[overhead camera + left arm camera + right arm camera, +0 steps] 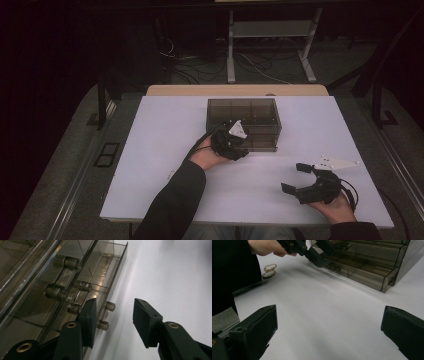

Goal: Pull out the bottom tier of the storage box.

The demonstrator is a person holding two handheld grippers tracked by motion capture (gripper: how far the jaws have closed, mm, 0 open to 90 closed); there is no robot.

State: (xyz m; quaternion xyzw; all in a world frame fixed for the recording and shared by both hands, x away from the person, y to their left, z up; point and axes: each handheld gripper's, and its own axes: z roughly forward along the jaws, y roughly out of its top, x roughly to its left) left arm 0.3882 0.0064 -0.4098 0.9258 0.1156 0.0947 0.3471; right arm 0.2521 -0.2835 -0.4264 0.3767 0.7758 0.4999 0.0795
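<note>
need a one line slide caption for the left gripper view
Left hand-held gripper, jaws apart, lined up on the clear handle of a smoky transparent plastic drawer box on a white table.

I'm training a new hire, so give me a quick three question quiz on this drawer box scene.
1. True or false: the right claw is holding a drawer handle.
2. Which claw is at the smoky drawer box? A) left B) right C) both
3. What small gold things lie on the table near the sleeve?

Key: 1. False, it is open over bare table. 2. A, the left claw has a handle between its pads, not yet pinched. 3. Rings.
</note>
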